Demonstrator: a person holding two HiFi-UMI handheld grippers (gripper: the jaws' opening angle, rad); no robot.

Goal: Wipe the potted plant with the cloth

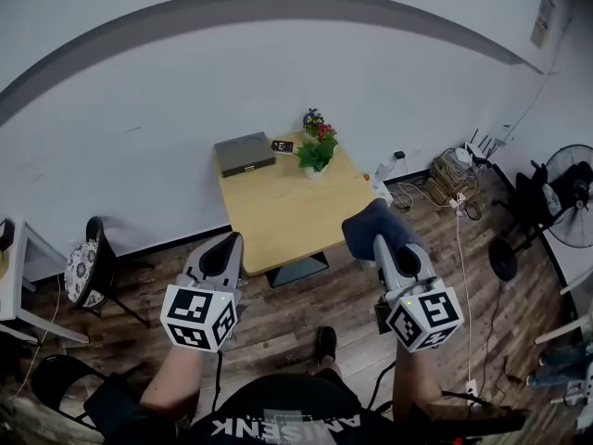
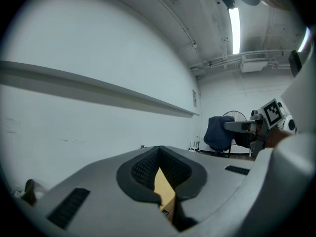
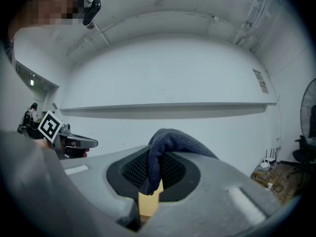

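Observation:
A small potted plant [image 1: 318, 152] with green leaves and red flowers stands at the far edge of a light wooden table [image 1: 278, 213]. My right gripper [image 1: 380, 238] is shut on a dark blue cloth [image 1: 375, 226], which drapes over its jaws near the table's right front corner. In the right gripper view the cloth [image 3: 165, 147] hangs between the fingers. My left gripper [image 1: 228, 244] is shut with nothing in it, just short of the table's left front edge. The left gripper view shows the cloth [image 2: 219, 132] at the right.
A grey box [image 1: 245, 152] and a small dark item [image 1: 282, 146] lie at the table's back. A chair [image 1: 86, 267] stands to the left. Cables and a power strip [image 1: 445, 182] lie by the wall at right, with a fan [image 1: 567, 193] beyond.

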